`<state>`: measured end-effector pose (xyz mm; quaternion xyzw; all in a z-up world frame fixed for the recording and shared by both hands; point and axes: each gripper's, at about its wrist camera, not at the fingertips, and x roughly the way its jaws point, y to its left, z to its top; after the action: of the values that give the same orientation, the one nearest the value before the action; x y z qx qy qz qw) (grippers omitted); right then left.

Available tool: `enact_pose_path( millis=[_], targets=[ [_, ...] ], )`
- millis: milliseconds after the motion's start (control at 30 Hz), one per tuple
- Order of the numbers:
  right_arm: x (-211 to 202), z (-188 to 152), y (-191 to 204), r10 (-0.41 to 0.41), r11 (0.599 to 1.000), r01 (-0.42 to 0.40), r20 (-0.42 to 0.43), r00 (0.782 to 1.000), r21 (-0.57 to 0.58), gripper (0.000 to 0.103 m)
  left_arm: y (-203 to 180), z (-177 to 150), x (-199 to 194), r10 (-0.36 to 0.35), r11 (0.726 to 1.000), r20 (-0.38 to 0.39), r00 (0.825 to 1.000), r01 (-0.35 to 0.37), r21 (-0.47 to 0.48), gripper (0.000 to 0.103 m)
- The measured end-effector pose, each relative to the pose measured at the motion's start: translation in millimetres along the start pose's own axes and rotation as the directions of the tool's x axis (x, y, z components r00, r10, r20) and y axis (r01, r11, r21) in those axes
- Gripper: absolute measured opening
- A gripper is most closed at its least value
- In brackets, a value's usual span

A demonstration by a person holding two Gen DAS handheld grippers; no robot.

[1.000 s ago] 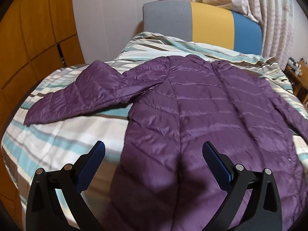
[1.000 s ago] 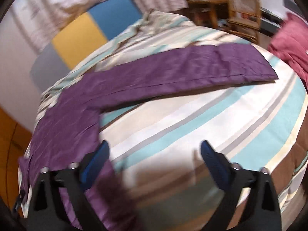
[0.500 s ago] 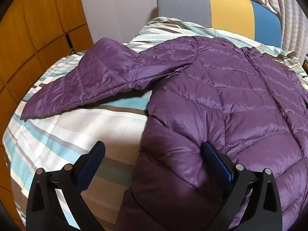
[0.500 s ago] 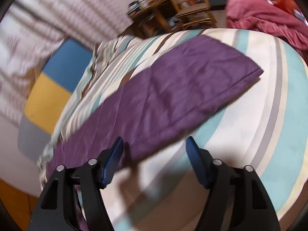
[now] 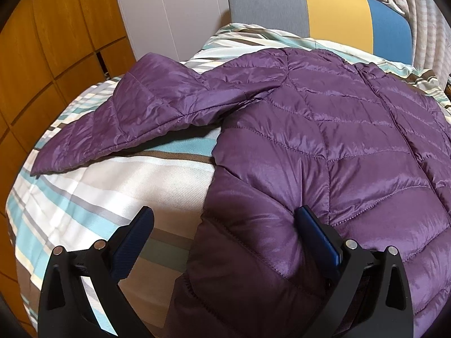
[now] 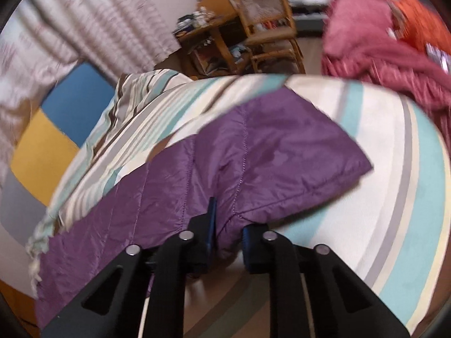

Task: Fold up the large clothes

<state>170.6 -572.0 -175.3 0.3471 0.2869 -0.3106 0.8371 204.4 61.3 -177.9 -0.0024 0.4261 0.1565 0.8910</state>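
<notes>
One purple quilted jacket (image 5: 324, 146), spread flat on one striped duvet (image 5: 112, 197); two sleeves, one (image 5: 146, 112) angled out to the left, the other (image 6: 253, 152) lying across the stripes. Left gripper (image 5: 225, 222): jaws wide apart, straddling the jacket's side edge, nothing clamped. Right gripper (image 6: 227, 225): jaws just closed, pinching the second sleeve's lower edge. One grey, yellow and blue headboard (image 5: 332, 19) behind

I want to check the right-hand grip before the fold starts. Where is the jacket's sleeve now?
In the right wrist view the sleeve lies across the striped duvet, its lower edge pinched in the right gripper at bottom centre.
</notes>
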Motion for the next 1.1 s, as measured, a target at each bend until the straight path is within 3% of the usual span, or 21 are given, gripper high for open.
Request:
enact_pose_path(
  millis=[167,267,433,633,800,1000,1100],
  targets=[
    [-21,-9,58,-0.005,0.971,0.034,0.123,0.992,-0.237,0.010,2,0,3,-0.021,1.000,-0.007,1.000,0.021,-0.015,0.100],
    [-38,-28,103,0.044,0.916,0.034,0.184,0.982,-0.400,0.009,5,0,4,-0.040,0.999,-0.011,0.999,0.039,-0.031,0.100],
    [-54,-75,184,0.170,0.772,-0.015,0.185,0.968,-0.635,0.007,6,-1,5,-0.053,0.998,-0.012,0.999,0.052,-0.042,0.100],
    [-67,-141,252,0.285,0.623,-0.095,0.112,0.952,-0.777,0.007,7,-1,5,-0.062,0.997,-0.013,0.998,0.062,-0.050,0.100],
    [-75,-211,298,0.363,0.453,-0.137,0.042,0.931,-0.881,0.007,9,-1,6,-0.077,0.995,-0.015,0.997,0.076,-0.062,0.100],
    [-76,-307,327,0.407,0.163,-0.066,0.006,0.914,-0.984,0.007,9,-1,7,-0.082,0.994,-0.012,0.997,0.081,-0.066,0.100],
    [-79,-346,342,0.431,0.057,-0.030,-0.002,0.902,-0.998,0.007,9,-1,6,-0.079,0.995,-0.011,0.997,0.079,-0.065,0.100]
  ],
)
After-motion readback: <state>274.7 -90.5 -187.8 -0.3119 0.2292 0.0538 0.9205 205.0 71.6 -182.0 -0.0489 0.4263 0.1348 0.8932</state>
